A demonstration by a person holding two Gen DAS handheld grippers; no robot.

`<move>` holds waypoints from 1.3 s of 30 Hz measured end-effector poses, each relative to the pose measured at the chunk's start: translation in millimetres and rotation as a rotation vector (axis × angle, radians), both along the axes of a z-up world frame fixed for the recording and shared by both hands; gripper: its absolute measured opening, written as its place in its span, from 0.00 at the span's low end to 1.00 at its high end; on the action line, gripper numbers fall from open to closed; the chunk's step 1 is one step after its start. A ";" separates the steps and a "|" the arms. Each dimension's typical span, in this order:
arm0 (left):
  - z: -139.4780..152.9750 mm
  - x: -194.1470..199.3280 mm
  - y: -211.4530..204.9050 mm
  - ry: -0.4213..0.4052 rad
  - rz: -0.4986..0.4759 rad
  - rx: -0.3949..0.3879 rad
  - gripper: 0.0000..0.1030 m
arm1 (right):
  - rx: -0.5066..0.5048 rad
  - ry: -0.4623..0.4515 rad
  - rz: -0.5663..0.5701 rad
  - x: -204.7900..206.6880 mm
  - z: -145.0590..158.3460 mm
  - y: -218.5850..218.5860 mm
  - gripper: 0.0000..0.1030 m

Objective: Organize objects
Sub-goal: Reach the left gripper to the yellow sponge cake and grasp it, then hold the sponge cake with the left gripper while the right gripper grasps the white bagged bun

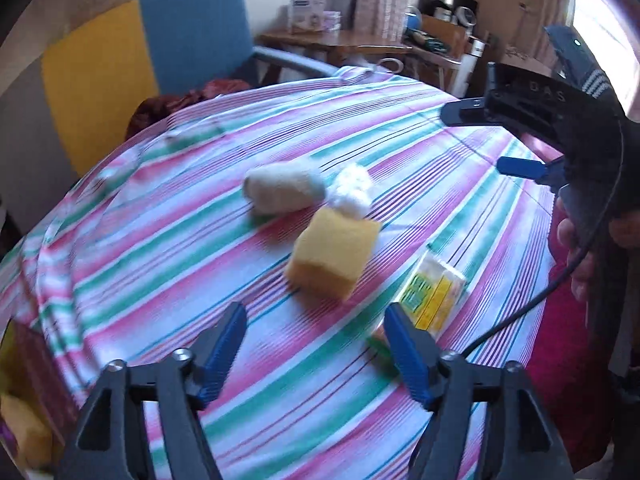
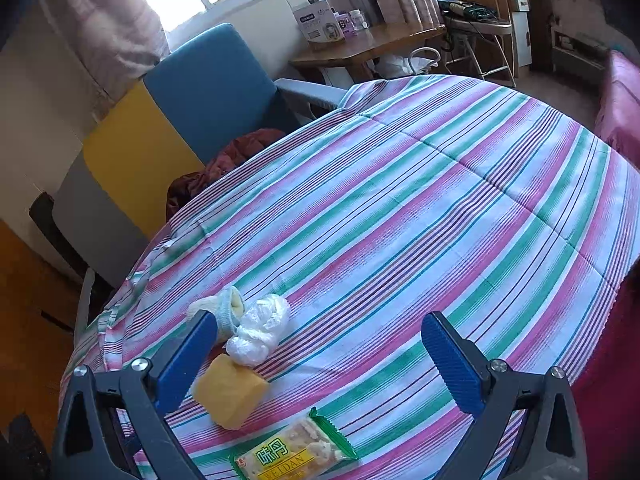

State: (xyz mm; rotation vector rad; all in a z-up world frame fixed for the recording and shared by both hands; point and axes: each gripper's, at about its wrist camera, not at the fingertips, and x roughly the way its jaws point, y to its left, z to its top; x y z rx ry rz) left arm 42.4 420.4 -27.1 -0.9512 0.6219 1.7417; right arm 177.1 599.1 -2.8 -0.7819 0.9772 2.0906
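Observation:
On the striped bedspread [image 1: 200, 264] lie a yellow sponge block [image 1: 332, 256], a rolled cream sock [image 1: 280, 192], a crumpled white plastic wad [image 1: 352, 192] and a yellow-green snack packet [image 1: 436, 292]. My left gripper [image 1: 316, 316] hangs open just short of the sponge, nothing between its blue pads. My right gripper [image 1: 488, 140] shows at the right edge, held by a hand. In the right wrist view that right gripper [image 2: 320, 328] stands wide open above the bedspread [image 2: 400, 200]. The sock [image 2: 230, 304], wad [image 2: 260, 332], sponge [image 2: 228, 394] and packet [image 2: 296, 452] lie by its left finger.
A blue and yellow chair [image 2: 208, 92] stands beyond the bed with dark red cloth [image 2: 228, 160] at its foot. A wooden table [image 2: 368, 44] carries boxes. Something yellow [image 1: 24, 432] lies past the bed's near left edge. A black cable [image 1: 520, 312] trails from the right gripper.

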 end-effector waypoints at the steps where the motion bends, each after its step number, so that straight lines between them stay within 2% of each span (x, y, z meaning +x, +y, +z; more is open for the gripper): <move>1: -0.9 2.0 6.8 0.013 -0.013 -0.005 0.78 | -0.005 0.001 0.002 -0.3 -0.6 0.3 1.00; 8: -23.2 0.1 54.1 0.042 -0.093 -0.071 0.79 | -0.044 0.007 0.004 -0.6 -6.0 5.4 1.00; 11: -37.7 -8.3 71.4 0.052 -0.090 -0.123 0.79 | -0.064 0.012 0.004 -1.2 -8.5 7.7 1.00; 13: -43.7 -13.8 76.1 0.071 -0.070 -0.132 0.69 | -0.069 0.008 0.011 -2.8 -9.8 7.7 1.00; 14: -45.6 -16.5 76.5 0.051 -0.072 -0.119 0.60 | -0.067 0.002 0.014 -3.9 -10.2 7.1 1.00; 15: -46.7 -18.6 74.5 -0.005 -0.076 -0.097 0.54 | -0.063 -0.003 0.019 -5.0 -10.5 6.6 1.00; 16: -46.9 -19.5 71.4 -0.020 -0.056 -0.087 0.53 | -0.060 -0.007 0.023 -6.0 -10.7 6.2 1.00; 19: -43.3 -18.2 52.8 -0.016 -0.030 -0.042 0.51 | -0.055 -0.016 0.026 -6.9 -11.3 6.4 1.00; 25: -44.2 -24.0 -16.0 -0.024 0.132 -0.006 0.51 | -0.062 -0.032 0.028 -7.5 -14.2 7.6 1.00; 29: -45.0 -17.5 -58.7 0.017 0.200 0.063 0.52 | -0.061 -0.047 0.045 -11.2 -15.9 6.4 1.00; 33: -48.6 -13.0 -64.8 0.056 0.211 0.086 0.51 | -0.059 -0.051 0.071 -15.9 -17.5 3.4 1.00; 39: -55.0 -13.0 -60.9 0.058 0.216 0.082 0.51 | -0.042 -0.080 0.105 -24.5 -20.2 -1.6 0.97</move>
